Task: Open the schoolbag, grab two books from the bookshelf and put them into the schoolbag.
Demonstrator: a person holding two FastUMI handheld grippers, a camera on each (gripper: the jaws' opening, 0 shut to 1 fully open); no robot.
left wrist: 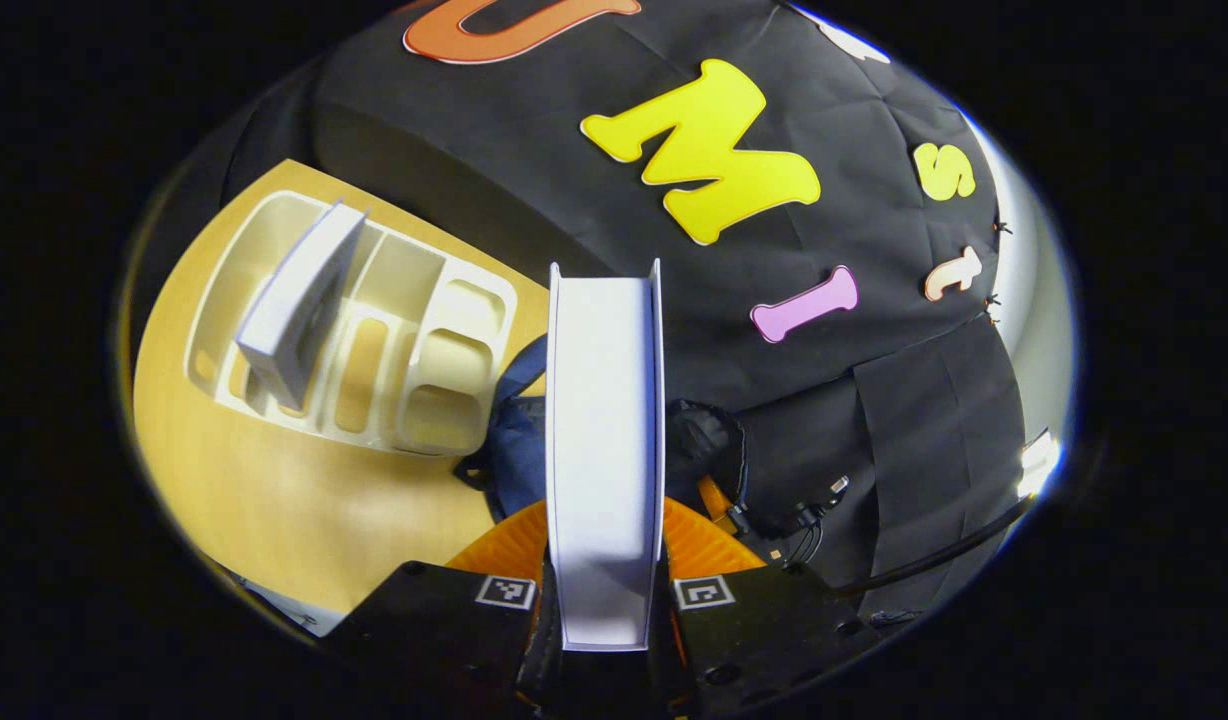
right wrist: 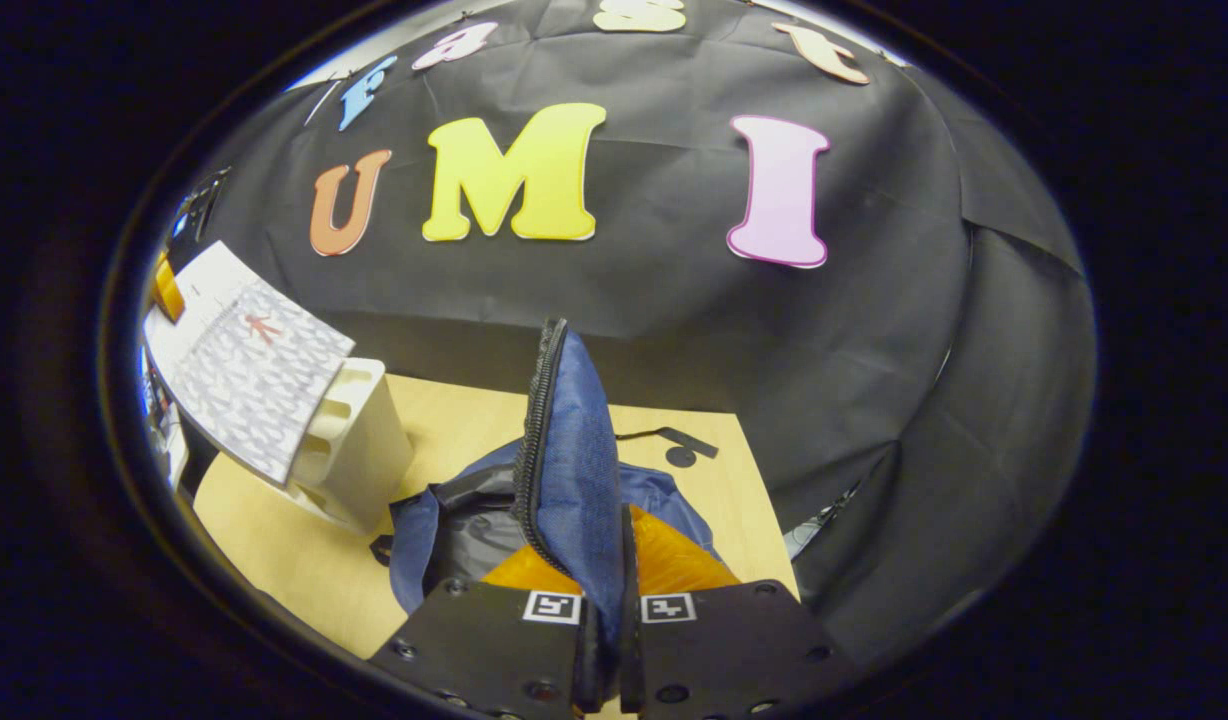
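Note:
In the left gripper view my left gripper [left wrist: 606, 600] is shut on a white book [left wrist: 606, 440], held upright above the blue and orange schoolbag [left wrist: 519, 440]. A second white book [left wrist: 299, 305] leans in the cream bookshelf [left wrist: 444, 350] on the wooden table. In the right gripper view my right gripper [right wrist: 606, 610] is shut on the schoolbag's blue flap [right wrist: 574, 470] with its zipper edge, lifting it so the dark inside [right wrist: 474, 530] of the bag shows. At the left of that view a patterned book [right wrist: 249, 375] is in the air by the bookshelf [right wrist: 359, 445].
The wooden table [left wrist: 274, 500] carries the bookshelf and the bag, with bare wood in front of the shelf. A black strap [right wrist: 674, 440] lies on the table behind the bag. Cables [left wrist: 804, 515] hang near the table's right side.

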